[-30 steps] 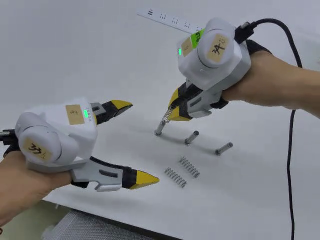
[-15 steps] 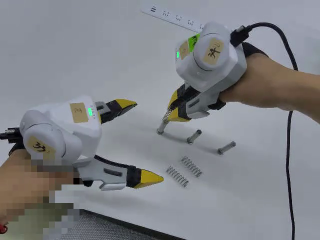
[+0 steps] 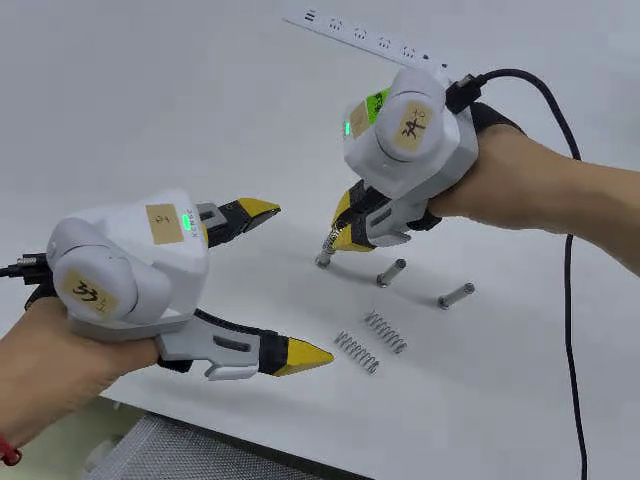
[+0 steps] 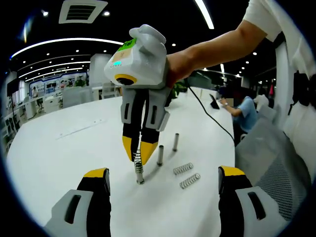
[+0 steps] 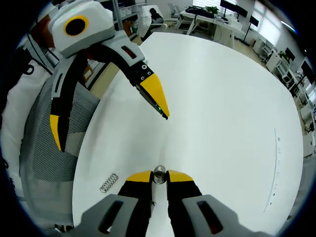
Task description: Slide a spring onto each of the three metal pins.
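Spring one point(image 4: 139, 158) is pinched between the yellow tips of the right gripper point(image 4: 140, 148), whose jaws are clamped together on its upper part. The coil hangs down from the tips, and its lower end meets the top of the first pin point(image 4: 140, 176). The pictures do not show whether it has slipped over the pin. The pin stands upright on the white table point(image 4: 54, 148), directly under the claw. In the right gripper view the spring's round end sits squarely between the two tips.

The second pin point(image 3: 390, 272) and third pin point(image 3: 455, 295) stand bare in a row to the right of the first, each apart from its neighbour. The farther loose spring point(image 3: 384, 332) and the nearer loose spring point(image 3: 355, 352) lie flat on the table on the person's side of the second pin. They are side by side, roughly parallel, and close without touching.

The left gripper point(image 3: 290, 283) hovers low at the left, near the table's front edge and well apart from the pins. Its jaws are spread wide with nothing between them, and its tips point toward the work.

A white power strip point(image 3: 365, 38) lies at the far side of the table. A black cable point(image 3: 570, 300) runs from the right gripper down across the table on the right.
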{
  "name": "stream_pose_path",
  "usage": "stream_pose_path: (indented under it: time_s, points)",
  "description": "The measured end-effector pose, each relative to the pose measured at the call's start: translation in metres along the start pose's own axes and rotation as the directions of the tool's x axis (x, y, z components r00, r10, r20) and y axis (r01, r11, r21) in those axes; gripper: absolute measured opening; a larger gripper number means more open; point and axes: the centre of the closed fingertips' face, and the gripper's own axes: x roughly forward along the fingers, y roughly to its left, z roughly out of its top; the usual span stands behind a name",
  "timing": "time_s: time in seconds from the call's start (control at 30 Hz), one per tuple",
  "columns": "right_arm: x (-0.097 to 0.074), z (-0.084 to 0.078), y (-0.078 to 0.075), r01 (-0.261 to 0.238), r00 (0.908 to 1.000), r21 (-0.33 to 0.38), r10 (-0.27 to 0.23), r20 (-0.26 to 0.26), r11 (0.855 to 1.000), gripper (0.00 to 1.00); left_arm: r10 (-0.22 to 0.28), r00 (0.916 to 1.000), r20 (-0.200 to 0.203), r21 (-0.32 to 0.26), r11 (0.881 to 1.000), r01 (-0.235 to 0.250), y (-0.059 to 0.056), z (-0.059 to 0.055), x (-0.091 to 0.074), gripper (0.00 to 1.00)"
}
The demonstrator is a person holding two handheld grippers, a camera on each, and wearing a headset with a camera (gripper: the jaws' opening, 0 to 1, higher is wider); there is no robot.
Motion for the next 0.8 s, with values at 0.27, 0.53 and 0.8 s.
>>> stream_pose_path:
  time_s: [0.27,0.53,0.8]
  points:
    - [0.016,-0.006,-0.003,0.011,0.9999,-0.012,-0.011,-0.007,1.0,0.12,0.0,1.0,-0.004,-0.002,1.0,0.0,0.0,0.0,0.001,0.92]
    - [0.024,-0.011,-0.004,0.019,0.9997,-0.007,-0.019,-0.013,1.0,0.12,0.001,1.0,-0.002,-0.006,1.0,-0.001,-0.001,0.001,0.002,0.92]
    - [0.031,-0.015,-0.005,0.021,0.9995,-0.015,-0.021,-0.025,1.0,0.12,0.001,1.0,-0.002,-0.004,1.0,-0.001,0.0,0.002,0.002,0.92]
